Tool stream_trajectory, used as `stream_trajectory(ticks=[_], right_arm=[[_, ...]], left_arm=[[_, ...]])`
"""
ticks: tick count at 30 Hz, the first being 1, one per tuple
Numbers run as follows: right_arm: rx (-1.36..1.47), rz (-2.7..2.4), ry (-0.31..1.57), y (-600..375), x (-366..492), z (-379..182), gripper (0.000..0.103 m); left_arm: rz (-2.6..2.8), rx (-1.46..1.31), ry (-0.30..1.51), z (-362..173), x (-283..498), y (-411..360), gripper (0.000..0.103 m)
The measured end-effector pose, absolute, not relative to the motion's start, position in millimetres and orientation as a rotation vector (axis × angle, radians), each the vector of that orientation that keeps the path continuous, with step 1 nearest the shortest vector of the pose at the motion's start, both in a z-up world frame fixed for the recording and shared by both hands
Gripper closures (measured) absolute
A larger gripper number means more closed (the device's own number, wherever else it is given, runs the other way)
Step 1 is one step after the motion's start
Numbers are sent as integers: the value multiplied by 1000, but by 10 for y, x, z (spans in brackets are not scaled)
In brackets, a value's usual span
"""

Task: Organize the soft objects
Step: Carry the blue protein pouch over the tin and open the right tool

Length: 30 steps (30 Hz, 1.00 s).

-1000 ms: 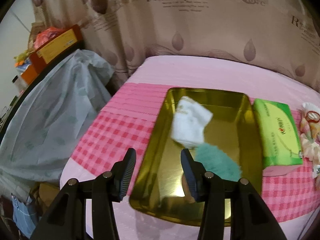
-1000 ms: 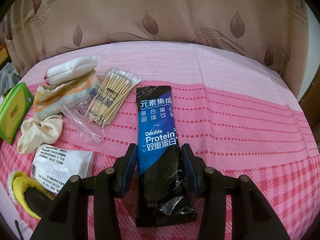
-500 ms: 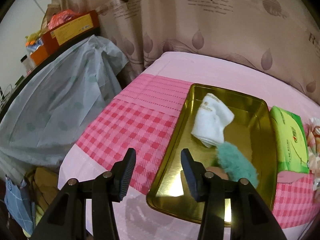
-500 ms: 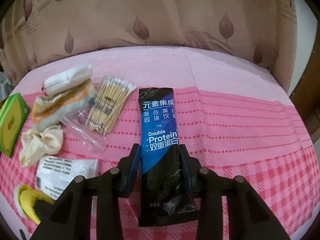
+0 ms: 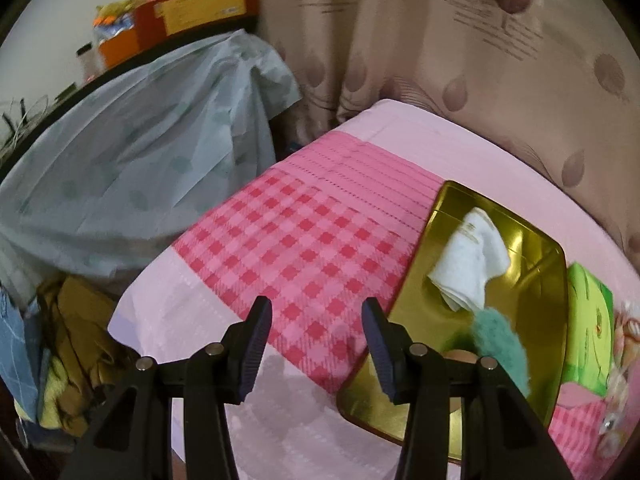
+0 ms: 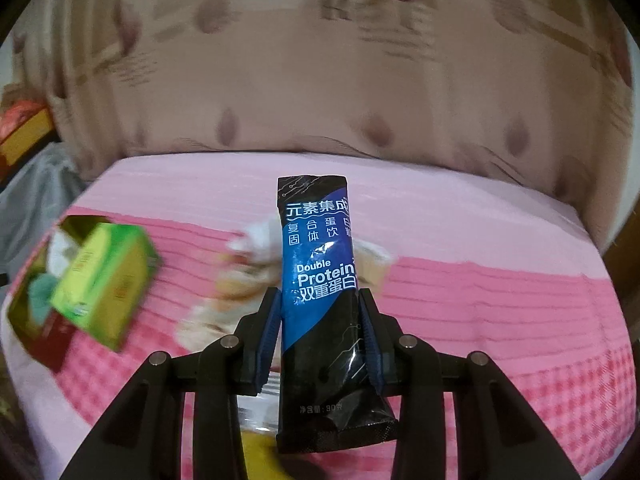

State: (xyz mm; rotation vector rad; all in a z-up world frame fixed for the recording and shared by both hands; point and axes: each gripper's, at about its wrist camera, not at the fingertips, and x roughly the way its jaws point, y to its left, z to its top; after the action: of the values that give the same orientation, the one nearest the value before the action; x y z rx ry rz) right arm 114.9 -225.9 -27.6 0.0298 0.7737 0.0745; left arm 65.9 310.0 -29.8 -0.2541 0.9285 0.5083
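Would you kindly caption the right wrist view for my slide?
Right gripper clamps a blue-black protein sachet above the pink tablecloth.

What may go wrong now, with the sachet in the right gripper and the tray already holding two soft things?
1. The right gripper pinches the sachet only by its narrow sides; the slick foil might slip or swing.
2. The tray holds a white cloth and a teal puff; dropped carelessly, the sachet may knock the puff over the rim.

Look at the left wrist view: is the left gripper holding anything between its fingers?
No. The left gripper stands open and empty above the pink checked cloth, beside the gold tray.
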Motion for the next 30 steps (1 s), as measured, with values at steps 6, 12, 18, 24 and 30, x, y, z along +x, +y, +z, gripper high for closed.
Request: stream_trajectory(ticks=[6,12,18,24,30], right_arm=[[20,218,770,-1697,1082,-133,68],[-36,361,777,-999,986,-67,68],[-101,465,785,-214,955,-83,68],[-122,540,805,560,1119,-178,68],[-158,584,837,1165,1273,-343,68]], left_arm=[[549,-297,927,-301,618,3211,55],[566,-318,918,-288,595,3274,55],[572,-309,911,-280,608,3278,55],[577,-326,902,-273,589,3301,55],[602,-367,881,-233,553,3390,55]])
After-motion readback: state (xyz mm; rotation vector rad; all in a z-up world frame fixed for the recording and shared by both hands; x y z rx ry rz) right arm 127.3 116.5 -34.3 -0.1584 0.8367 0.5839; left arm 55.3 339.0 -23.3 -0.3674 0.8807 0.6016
